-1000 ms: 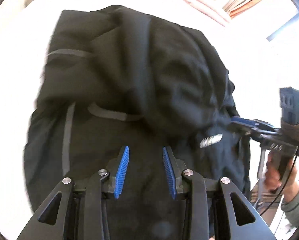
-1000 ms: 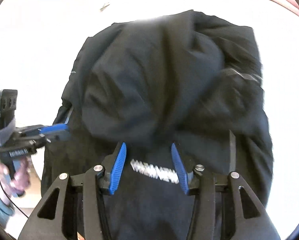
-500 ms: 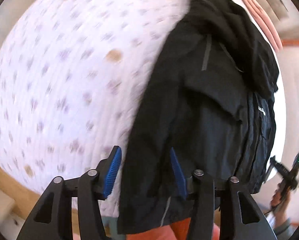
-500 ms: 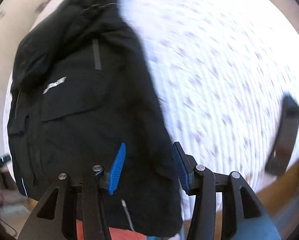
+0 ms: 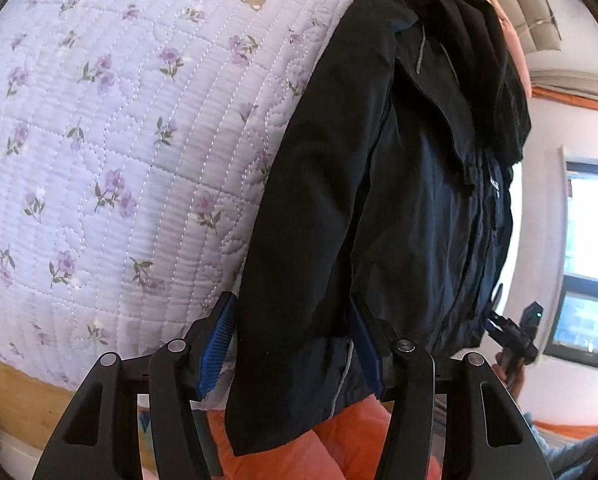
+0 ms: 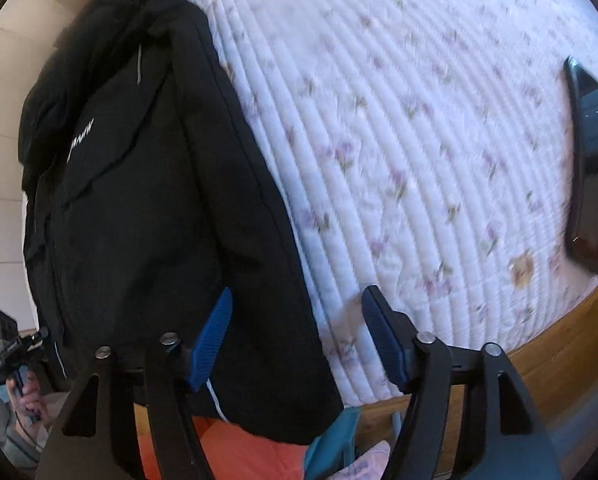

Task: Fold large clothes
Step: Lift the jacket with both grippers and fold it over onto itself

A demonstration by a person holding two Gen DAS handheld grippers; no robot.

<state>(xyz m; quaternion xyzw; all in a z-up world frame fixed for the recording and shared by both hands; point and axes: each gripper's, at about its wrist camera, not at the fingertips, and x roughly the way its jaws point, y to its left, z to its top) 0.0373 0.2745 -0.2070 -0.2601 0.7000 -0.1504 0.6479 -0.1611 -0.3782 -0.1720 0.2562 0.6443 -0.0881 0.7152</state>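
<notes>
A large black jacket (image 5: 399,184) lies lengthwise on a floral quilted bed (image 5: 111,128), its hem hanging over the near edge. My left gripper (image 5: 295,340) is open, its blue pads either side of the jacket's left sleeve and hem. In the right wrist view the jacket (image 6: 147,200), with a white logo on the chest, fills the left half. My right gripper (image 6: 299,344) is open around its right hem edge. Each gripper shows small in the other view, the right gripper (image 5: 513,332) and the left gripper (image 6: 11,350).
A dark phone or tablet (image 6: 591,168) lies on the quilt (image 6: 419,140) at the right. A wooden bed frame (image 6: 559,340) runs along the near edge. Orange fabric (image 5: 359,440) lies below the hem. A window (image 5: 587,280) is at the right.
Both grippers pulled back from above the bunched jacket to its near hem and turned outward. The jacket now lies stretched out lengthwise on the quilt.
</notes>
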